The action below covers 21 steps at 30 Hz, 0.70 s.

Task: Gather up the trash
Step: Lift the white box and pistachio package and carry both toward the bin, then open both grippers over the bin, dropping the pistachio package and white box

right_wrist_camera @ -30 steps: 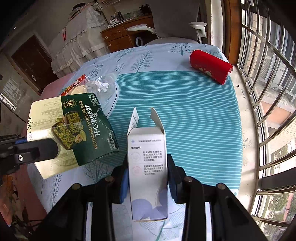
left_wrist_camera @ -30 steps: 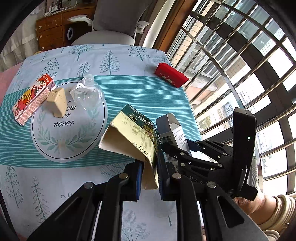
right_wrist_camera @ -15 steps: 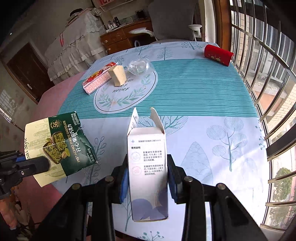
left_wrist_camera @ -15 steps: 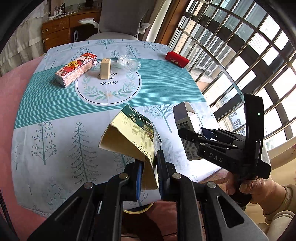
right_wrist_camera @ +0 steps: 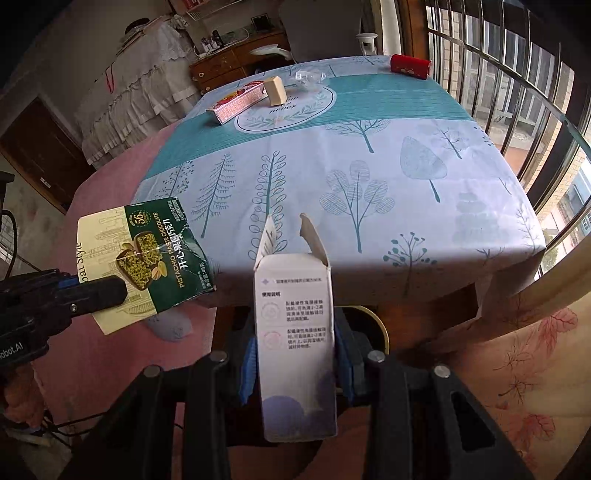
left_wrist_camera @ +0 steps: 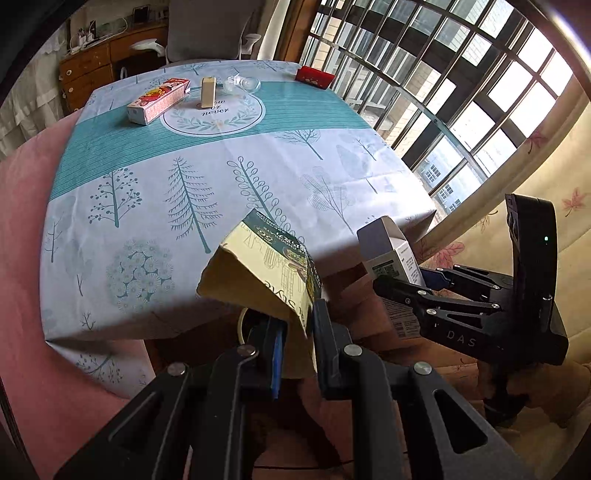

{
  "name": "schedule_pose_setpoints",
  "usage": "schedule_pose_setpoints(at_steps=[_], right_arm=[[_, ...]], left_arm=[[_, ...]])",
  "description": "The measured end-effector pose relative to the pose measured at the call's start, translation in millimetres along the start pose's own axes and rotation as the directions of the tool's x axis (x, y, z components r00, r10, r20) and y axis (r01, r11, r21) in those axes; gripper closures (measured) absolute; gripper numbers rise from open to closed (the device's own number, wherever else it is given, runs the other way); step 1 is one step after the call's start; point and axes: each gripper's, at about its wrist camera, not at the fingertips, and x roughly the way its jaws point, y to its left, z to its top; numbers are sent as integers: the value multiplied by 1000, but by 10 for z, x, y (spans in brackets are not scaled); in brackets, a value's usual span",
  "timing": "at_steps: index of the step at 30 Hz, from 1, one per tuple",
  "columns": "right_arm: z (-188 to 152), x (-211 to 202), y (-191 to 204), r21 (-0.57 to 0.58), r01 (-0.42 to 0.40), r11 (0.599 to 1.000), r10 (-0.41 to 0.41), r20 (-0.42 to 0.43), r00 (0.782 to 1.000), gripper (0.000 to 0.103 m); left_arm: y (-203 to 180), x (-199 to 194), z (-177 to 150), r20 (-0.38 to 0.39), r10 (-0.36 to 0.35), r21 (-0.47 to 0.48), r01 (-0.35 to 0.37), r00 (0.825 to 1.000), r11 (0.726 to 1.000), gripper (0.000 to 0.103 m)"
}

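Note:
My left gripper (left_wrist_camera: 297,332) is shut on a torn green and cream chocolate wrapper (left_wrist_camera: 266,273), held past the table's near edge; the same wrapper (right_wrist_camera: 147,258) shows at the left of the right wrist view. My right gripper (right_wrist_camera: 295,354) is shut on an upright white carton (right_wrist_camera: 295,332) with its top flaps open, also seen in the left wrist view as the carton (left_wrist_camera: 391,254). Both hang over a dim gap below the table, where a round yellow-rimmed bin (right_wrist_camera: 382,328) is partly visible. On the far table lie a pink box (left_wrist_camera: 159,99), a beige block (left_wrist_camera: 208,91), clear plastic (left_wrist_camera: 242,83) and a red pouch (left_wrist_camera: 314,76).
The tree-print tablecloth (left_wrist_camera: 207,177) drapes over the table's near edge. A barred window (left_wrist_camera: 424,81) runs along the right. A wooden dresser (left_wrist_camera: 96,70) and a grey chair (left_wrist_camera: 210,29) stand behind the table. A pink cover (left_wrist_camera: 26,258) lies at the left.
Both grippers have drawn back from over the table's middle to beyond its near edge, carrying the wrapper and the carton. The table items now look far away.

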Motion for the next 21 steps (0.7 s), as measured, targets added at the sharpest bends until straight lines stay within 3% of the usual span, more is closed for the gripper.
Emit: schedule_pose_setpoints(at_steps=[5, 11, 16, 21], right_arm=[[-322, 74, -59, 32, 14, 999, -12, -67, 998, 67], [-710, 550, -379, 138, 4, 990, 18, -158, 987, 67], [-1016, 1337, -780, 233, 10, 972, 43, -221, 974, 67], [-1161, 2130, -1114, 294, 24, 956, 52, -246, 968, 66]], left_arm=[[-138, 196, -242, -56, -33, 3, 33, 998, 999, 91], [-274, 749, -518, -156, 8, 22, -5, 988, 1000, 91], [-260, 1608, -749, -210, 74, 35, -68, 975, 997, 91], [-168, 2515, -903, -215, 118, 36, -113, 970, 993, 88]])
